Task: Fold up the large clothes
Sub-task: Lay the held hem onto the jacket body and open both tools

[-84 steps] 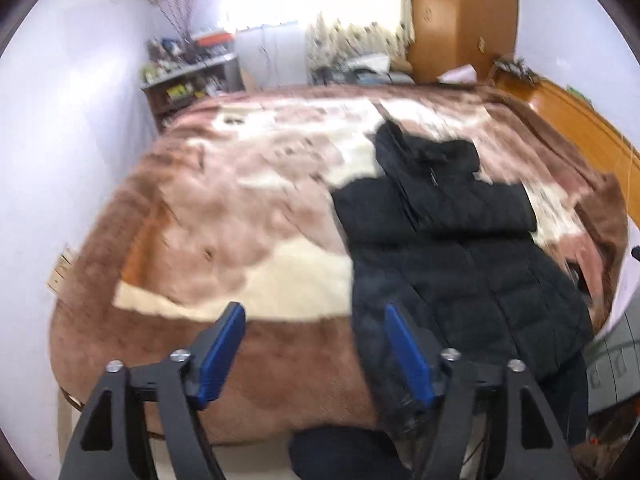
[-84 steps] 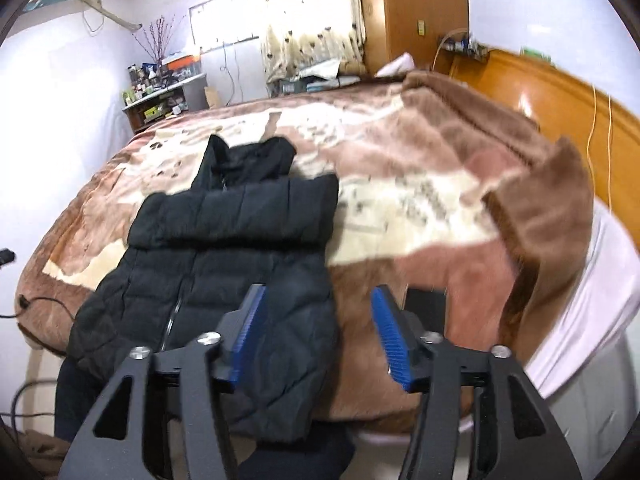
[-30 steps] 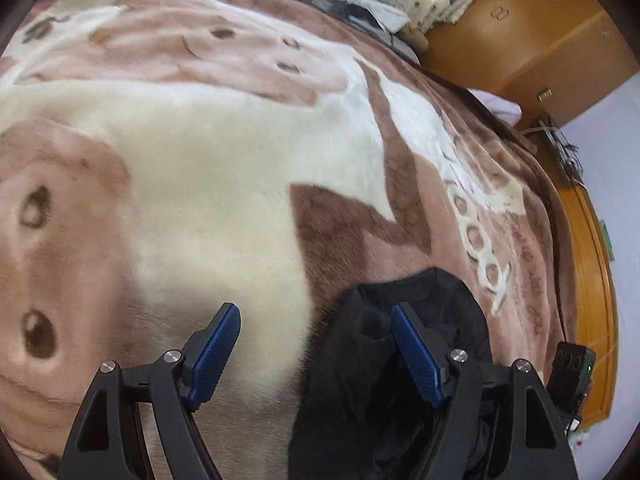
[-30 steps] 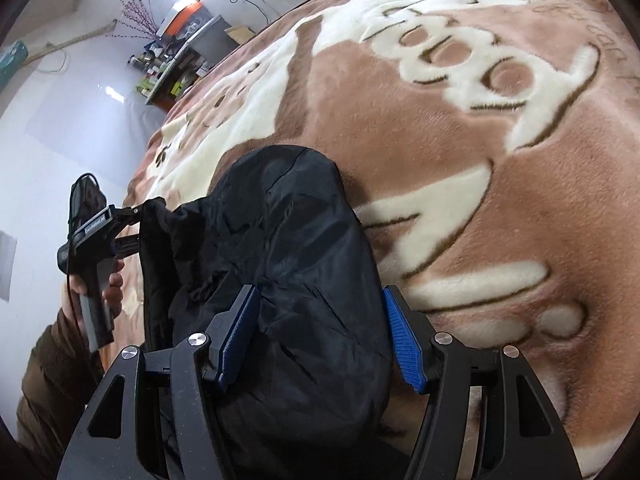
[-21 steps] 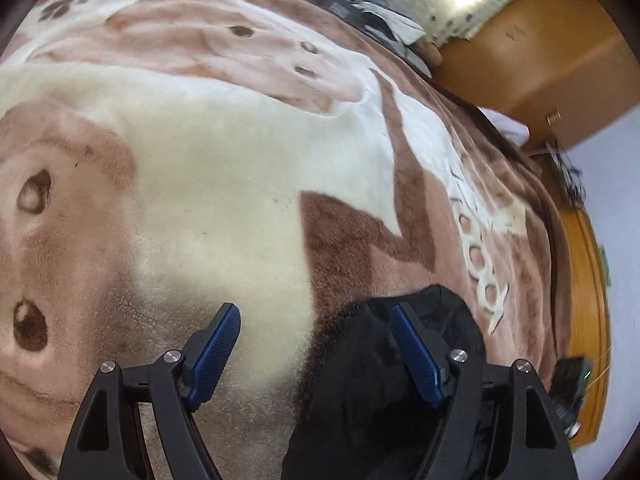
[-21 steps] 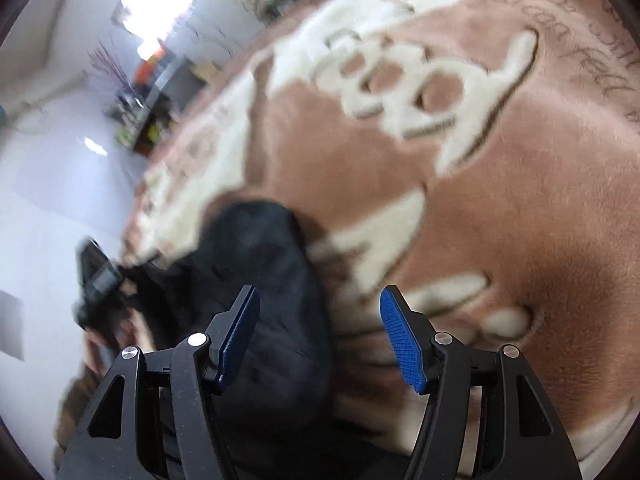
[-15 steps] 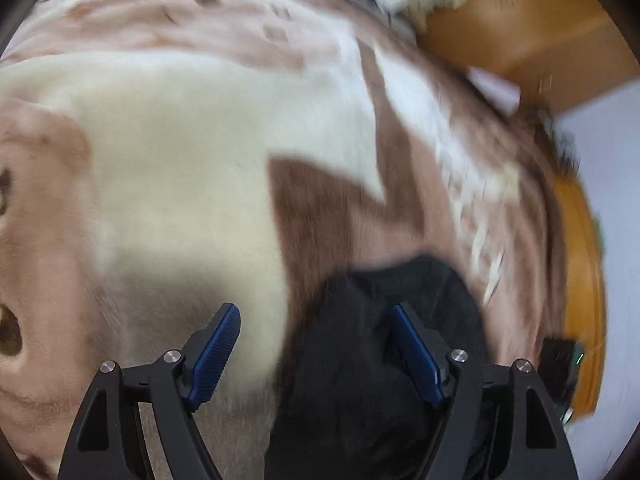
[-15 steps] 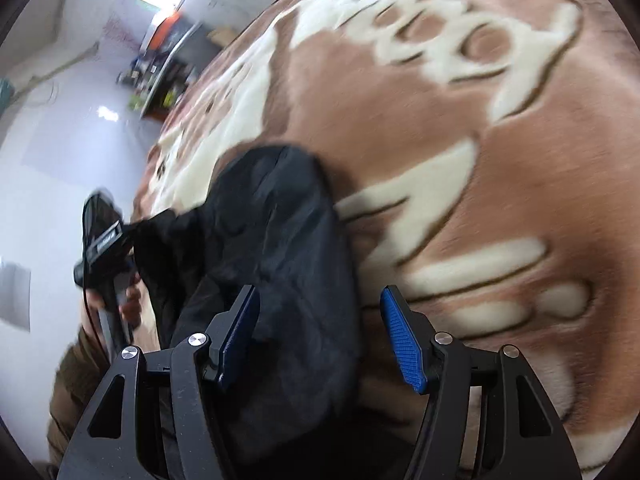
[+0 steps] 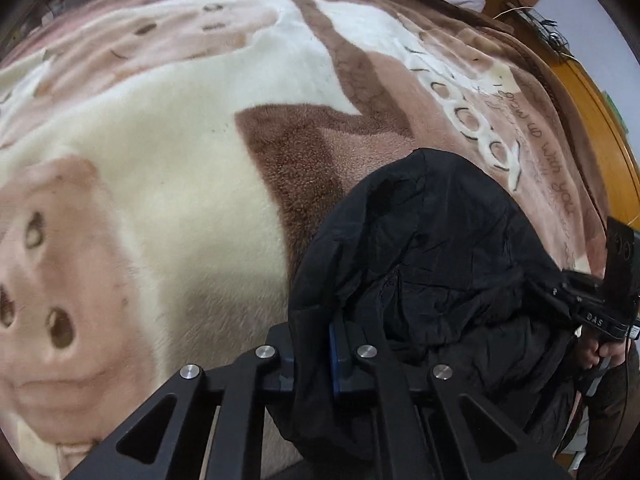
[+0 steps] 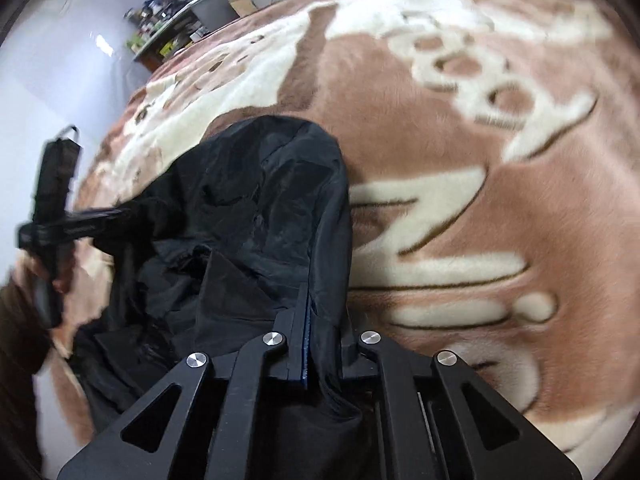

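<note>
A black puffer jacket [image 9: 432, 248] lies on the brown and cream blanket [image 9: 160, 168], hood end pointing away from me. My left gripper [image 9: 320, 344] is shut on the jacket's left edge near the hood. My right gripper [image 10: 316, 332] is shut on the jacket's [image 10: 256, 208] right edge. The black cloth covers most of both pairs of blue pads. The right gripper [image 9: 600, 312] also shows at the right of the left wrist view, and the left gripper [image 10: 56, 224] at the left of the right wrist view, each gripping the cloth.
The blanket [image 10: 480, 160] covers a large bed. A wooden headboard [image 9: 600, 120] runs along the right side. A cluttered shelf [image 10: 180, 8] stands by the far wall.
Both grippers were open over the hood end of the jacket. Now both have shut on its edges, left and right.
</note>
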Available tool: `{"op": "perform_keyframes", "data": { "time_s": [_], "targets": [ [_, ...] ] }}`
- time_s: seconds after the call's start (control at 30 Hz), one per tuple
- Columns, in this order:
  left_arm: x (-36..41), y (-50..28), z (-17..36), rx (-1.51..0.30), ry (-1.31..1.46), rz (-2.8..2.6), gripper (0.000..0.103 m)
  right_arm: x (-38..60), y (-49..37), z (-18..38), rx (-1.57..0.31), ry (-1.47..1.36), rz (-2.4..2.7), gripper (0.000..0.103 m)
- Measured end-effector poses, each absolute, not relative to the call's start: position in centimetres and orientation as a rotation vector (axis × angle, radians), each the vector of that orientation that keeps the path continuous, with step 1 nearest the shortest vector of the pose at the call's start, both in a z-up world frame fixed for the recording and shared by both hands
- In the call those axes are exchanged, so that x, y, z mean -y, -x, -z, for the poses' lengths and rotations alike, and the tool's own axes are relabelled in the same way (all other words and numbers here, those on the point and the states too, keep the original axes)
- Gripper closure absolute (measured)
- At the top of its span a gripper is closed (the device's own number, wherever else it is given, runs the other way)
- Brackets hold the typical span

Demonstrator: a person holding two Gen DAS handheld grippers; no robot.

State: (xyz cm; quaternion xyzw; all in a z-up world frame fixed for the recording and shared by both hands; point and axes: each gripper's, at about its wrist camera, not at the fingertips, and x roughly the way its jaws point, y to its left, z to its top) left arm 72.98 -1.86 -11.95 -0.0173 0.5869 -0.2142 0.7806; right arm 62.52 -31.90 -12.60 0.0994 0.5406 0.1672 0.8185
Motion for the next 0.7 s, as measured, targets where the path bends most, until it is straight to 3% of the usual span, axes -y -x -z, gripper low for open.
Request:
{"op": "perform_keyframes", "data": {
  "time_s": [0.37, 0.7],
  "targets": [
    [-0.9, -60.3, 1.4, -0.926, -0.122, 0.458, 0.095, 28.2, -53.5, 4.6, -0.822, 0.140, -0.280, 0.096],
    [-3.5, -48.3, 1.6, -0.862, -0.144, 0.405, 0.094, 24.9, -42.0, 4.4, -0.668, 0.484, -0.243, 0.096]
  ]
}}
